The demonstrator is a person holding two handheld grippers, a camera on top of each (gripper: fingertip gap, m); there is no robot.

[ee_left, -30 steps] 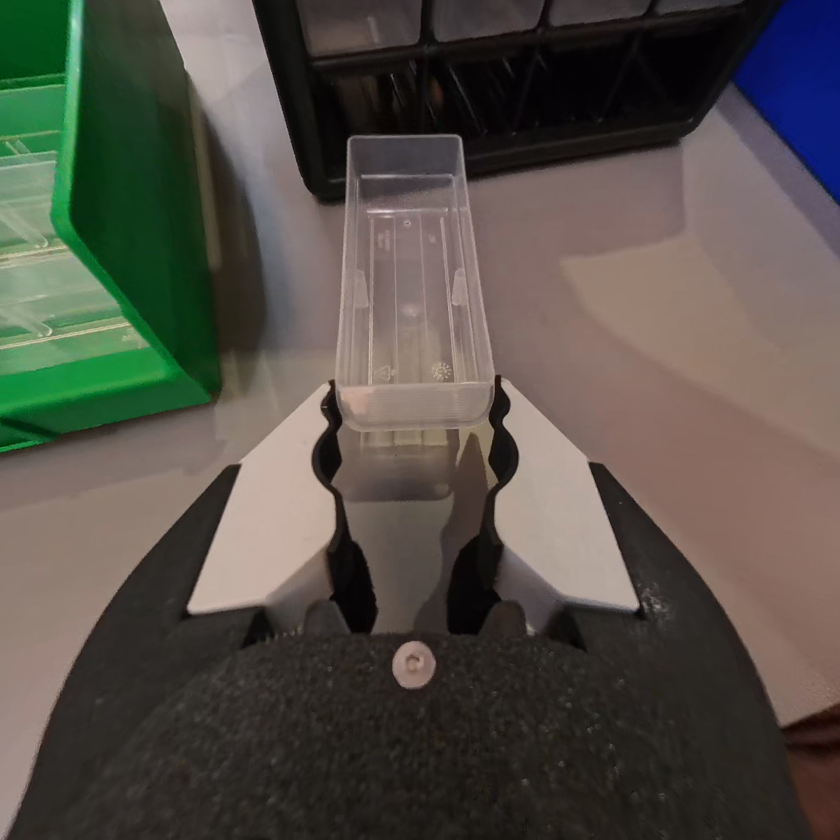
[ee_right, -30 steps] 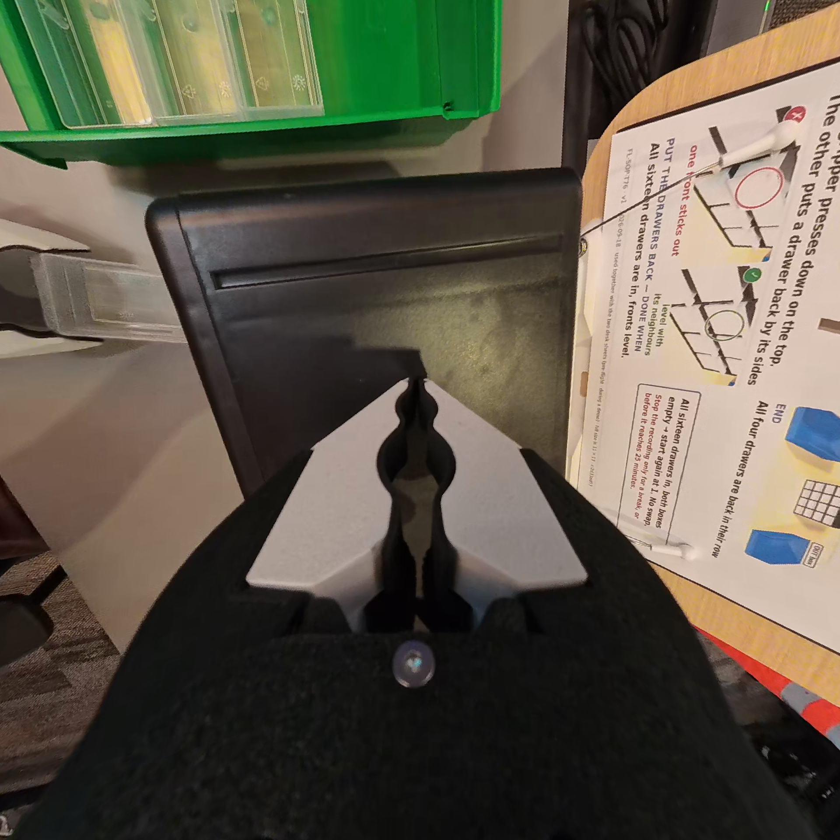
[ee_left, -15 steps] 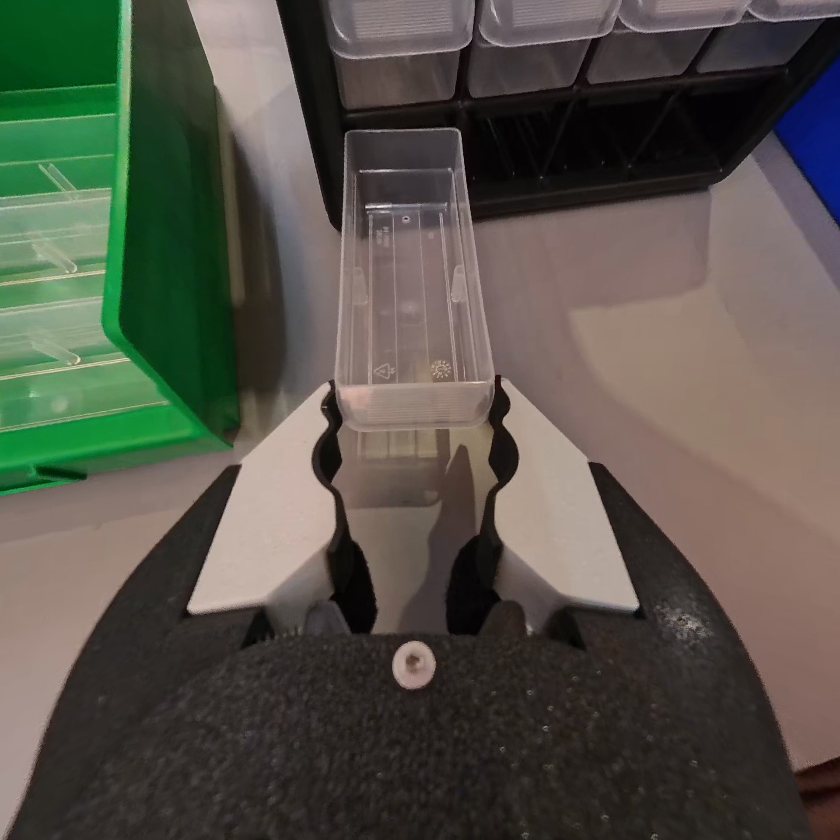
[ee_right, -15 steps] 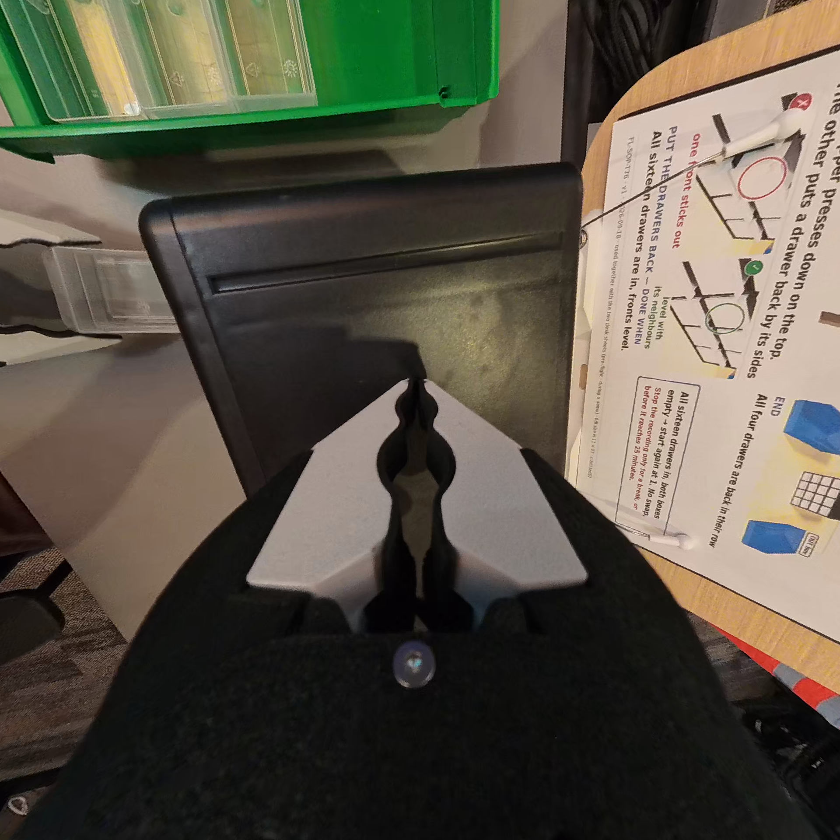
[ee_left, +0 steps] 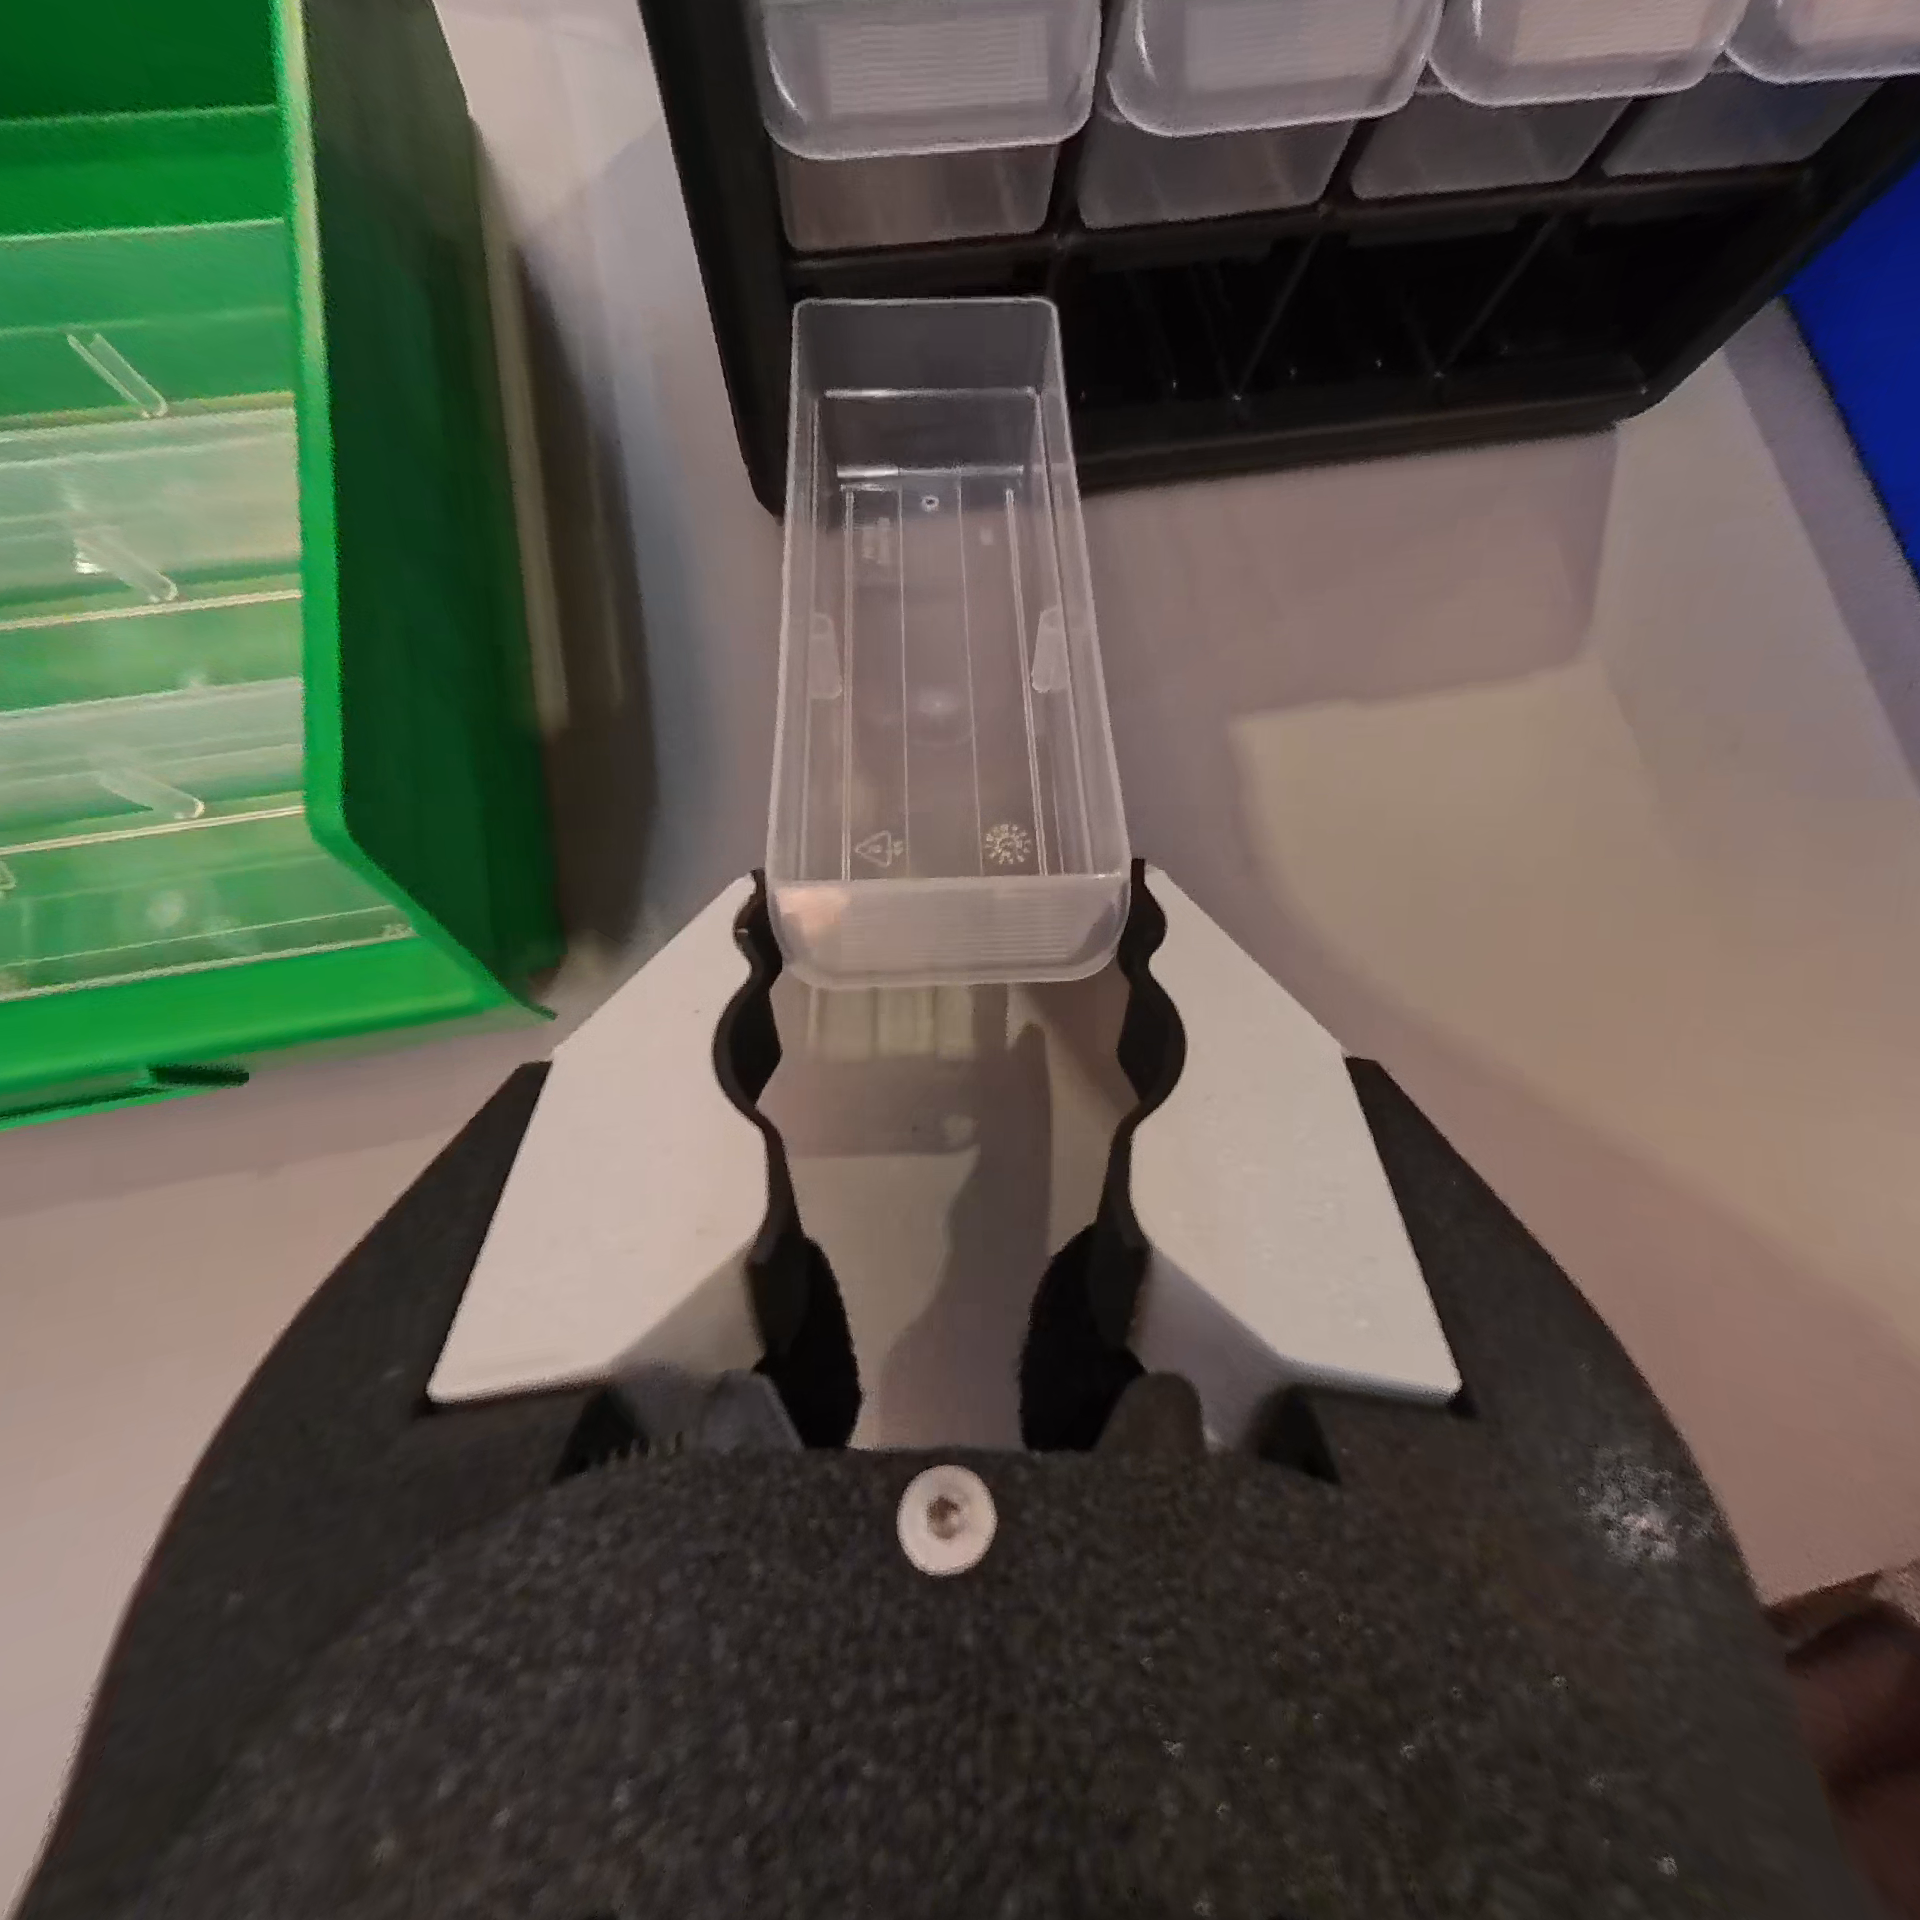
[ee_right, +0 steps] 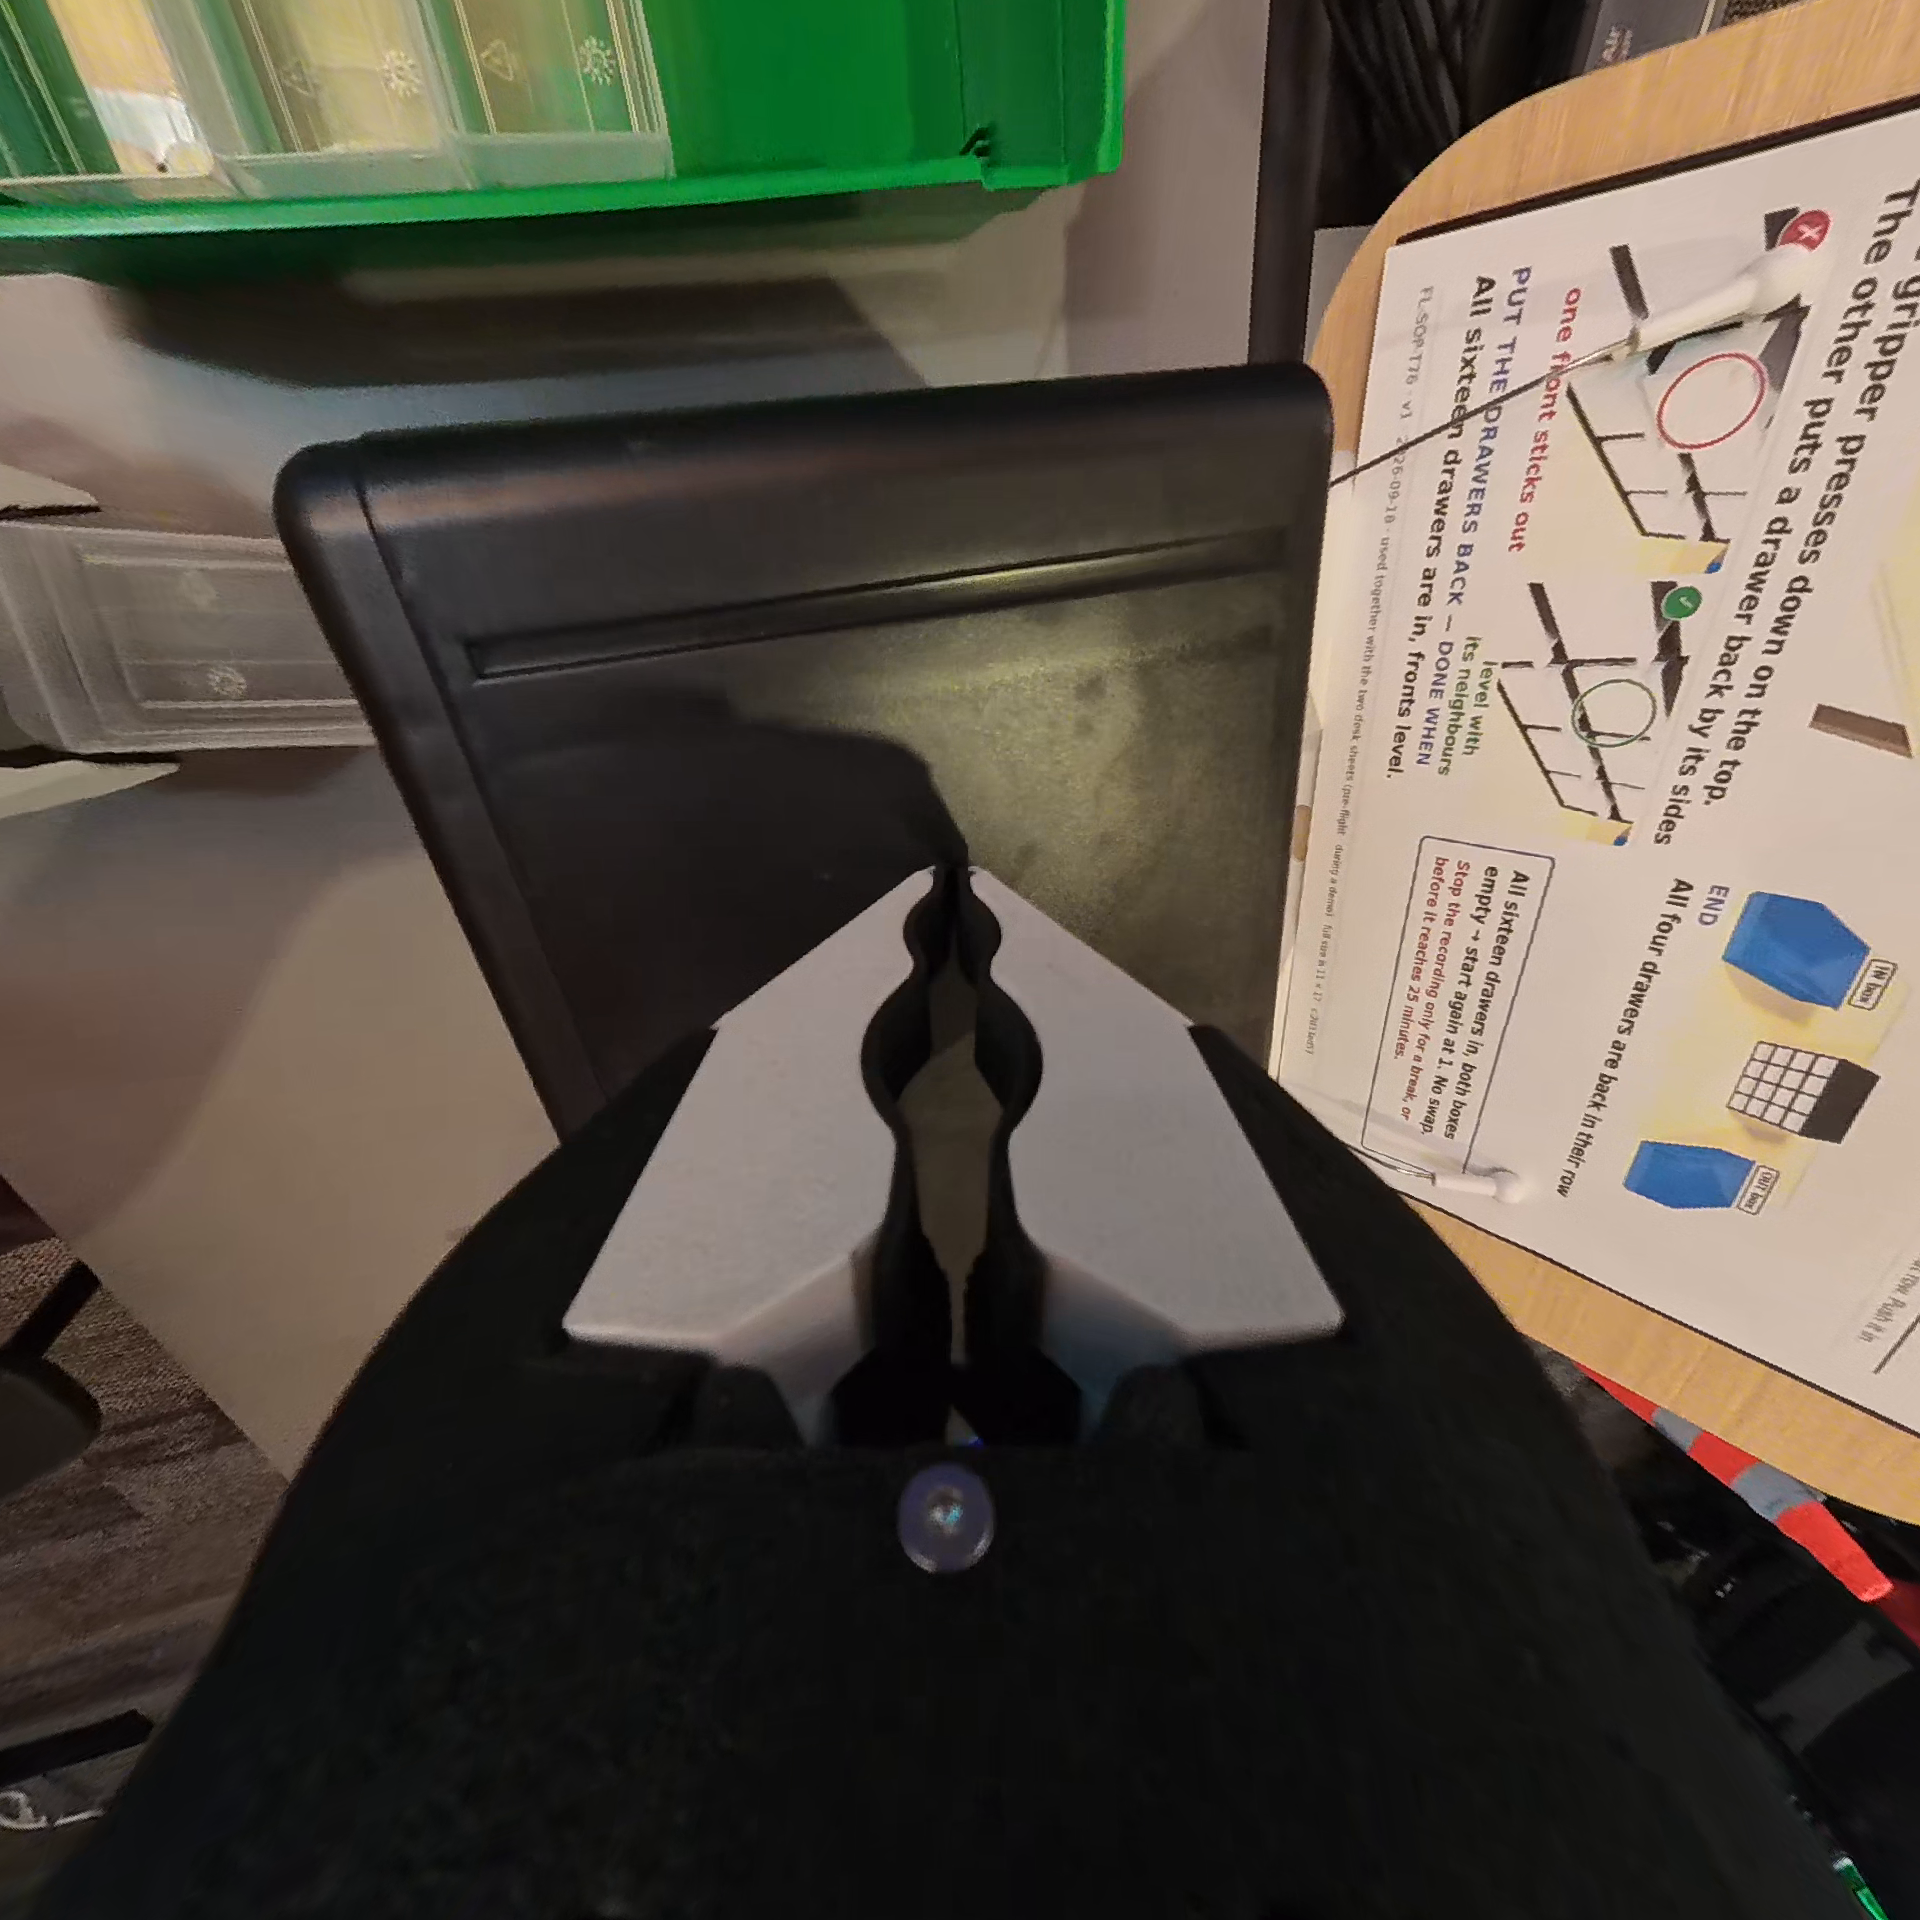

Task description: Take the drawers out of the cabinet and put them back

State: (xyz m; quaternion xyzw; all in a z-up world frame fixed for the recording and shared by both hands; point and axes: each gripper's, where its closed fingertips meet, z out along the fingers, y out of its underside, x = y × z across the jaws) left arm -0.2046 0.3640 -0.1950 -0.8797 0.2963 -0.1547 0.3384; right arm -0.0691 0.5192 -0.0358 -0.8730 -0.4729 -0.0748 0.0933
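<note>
— Drawer (ee_left: 940, 665)?
— Clear, glossy moulded plastic with a ribbed front lip.
— Cabinet (ee_right: 831, 665)?
— Black plastic, matt, smooth top with a dull sheen.
— Bin (ee_left: 416, 520)?
— Green plastic, glossy.
— Table (ee_left: 1455, 883)?
— Pale, smooth, faintly reflective.
— Left gripper (ee_left: 943, 914)?
— Matt grey shells, black wavy liners on the jaws, coarse black grainy housing.
— Sheet (ee_right: 1621, 727)?
— Printed paper on wood-grain board.

One black cabinet (ee_left: 1299, 343) stands at the far side of the bench (ee_left: 1455, 935). Four clear drawers (ee_left: 925, 114) show in its visible filled row, above a row of open slots. One clear drawer (ee_left: 940, 665) is held out in front. One green bin (ee_left: 416, 520) sits left, with several clear drawers inside. Two claws: left claw (ee_left: 943, 914), right claw (ee_right: 951, 883). One printed sheet (ee_right: 1621, 727) lies to the right.
</note>
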